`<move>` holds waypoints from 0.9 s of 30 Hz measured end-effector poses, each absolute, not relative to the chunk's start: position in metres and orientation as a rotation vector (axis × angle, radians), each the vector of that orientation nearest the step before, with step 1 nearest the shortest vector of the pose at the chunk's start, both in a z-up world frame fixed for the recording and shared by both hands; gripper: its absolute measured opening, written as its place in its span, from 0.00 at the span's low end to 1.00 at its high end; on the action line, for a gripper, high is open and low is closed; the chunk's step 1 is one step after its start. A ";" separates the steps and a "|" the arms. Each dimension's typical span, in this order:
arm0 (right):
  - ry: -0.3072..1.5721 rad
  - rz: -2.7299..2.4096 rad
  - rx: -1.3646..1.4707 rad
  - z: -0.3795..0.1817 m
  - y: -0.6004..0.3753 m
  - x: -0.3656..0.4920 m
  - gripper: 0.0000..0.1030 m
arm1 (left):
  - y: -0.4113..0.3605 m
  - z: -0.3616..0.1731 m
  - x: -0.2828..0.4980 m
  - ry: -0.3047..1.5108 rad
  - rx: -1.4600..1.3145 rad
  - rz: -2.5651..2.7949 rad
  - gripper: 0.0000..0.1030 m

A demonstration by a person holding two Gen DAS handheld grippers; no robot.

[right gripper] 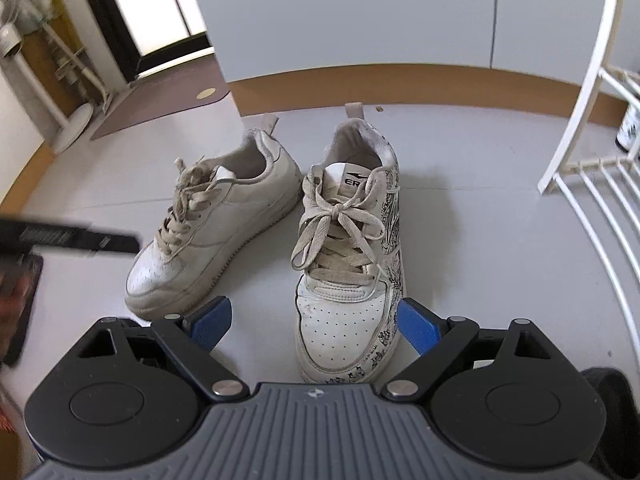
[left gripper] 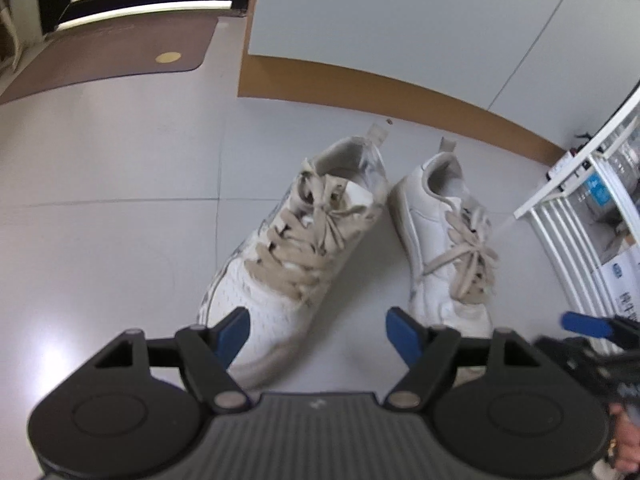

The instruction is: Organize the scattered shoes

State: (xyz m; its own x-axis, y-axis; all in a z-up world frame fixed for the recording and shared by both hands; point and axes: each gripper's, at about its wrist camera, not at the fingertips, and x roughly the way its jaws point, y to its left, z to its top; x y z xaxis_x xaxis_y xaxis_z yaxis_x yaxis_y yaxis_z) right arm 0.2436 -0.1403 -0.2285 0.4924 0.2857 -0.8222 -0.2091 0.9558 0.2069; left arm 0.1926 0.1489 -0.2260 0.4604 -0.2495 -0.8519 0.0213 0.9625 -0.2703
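Two white sneakers are sitting on the grey tiled floor [right gripper: 480, 220], toes toward the cameras, heels toward the brown skirting board [right gripper: 400, 76] at the wall foot.

**Containers**
- White wire rack [right gripper: 592, 184] is standing at the right edge of the floor area. In the left wrist view its shelves [left gripper: 600, 200] are carrying bottles/boxes; contents too blurred to ID.
- Neither shoe is sitting in or on the rack; both are resting on the floor.

**Task items**
- Plain shoe [right gripper: 208, 236]: angled, toe pointing left-front, heel swung in near the other shoe's heel. Laces tied.
- Graphic shoe [right gripper: 352, 264]: black drawings along its right side, standing straight, laces tied in a bow. Heels of the pair are nearly touching; toes are spreading apart.

**Grippers**
- Right gripper [right gripper: 316, 324]: jaws spread wide, blue pads flanking the graphic shoe's toe; left pad is sitting in the gap btw. the two toes. Nothing gripped.
- Left gripper [left gripper: 316, 336]: jaws spread wide, left pad overlapping the toe of the nearer shoe [left gripper: 280, 264] in view; contact cannot be told. Nothing gripped.

**Edges / room**
- Open floor is lying left of the pair, up to the brown door mat [right gripper: 160, 104] and fan stand [right gripper: 72, 128].
- Right of the graphic shoe, a clear strip is separating it from the rack leg.
- Behind the heels, a narrow floor band is running to the skirting.
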 end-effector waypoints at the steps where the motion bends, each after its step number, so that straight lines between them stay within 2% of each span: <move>1: 1.018 0.305 0.082 -0.227 -0.135 0.245 0.90 | 0.152 -0.221 0.189 1.080 -0.245 -0.165 0.75; 10: 1.066 0.341 0.067 -0.211 -0.086 0.260 0.90 | 0.190 -0.212 0.158 0.972 -0.367 -0.019 0.75; 18: 1.078 0.341 0.096 -0.204 -0.036 0.279 0.90 | 0.220 -0.222 0.150 0.977 -0.406 0.019 0.75; 22: 1.116 0.329 0.084 -0.217 -0.013 0.293 0.76 | 0.236 -0.228 0.145 0.999 -0.415 0.010 0.74; 27: 1.149 0.323 0.101 -0.235 0.008 0.305 0.73 | 0.250 -0.229 0.140 1.005 -0.394 0.019 0.74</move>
State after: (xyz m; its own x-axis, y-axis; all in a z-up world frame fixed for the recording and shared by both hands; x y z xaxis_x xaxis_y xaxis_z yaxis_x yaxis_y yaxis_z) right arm 0.3048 0.0078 -0.2352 0.3689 0.3029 -0.8787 -0.2001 0.9491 0.2431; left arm 0.1403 0.2502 -0.2286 0.5417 -0.1642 -0.8244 -0.1950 0.9294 -0.3133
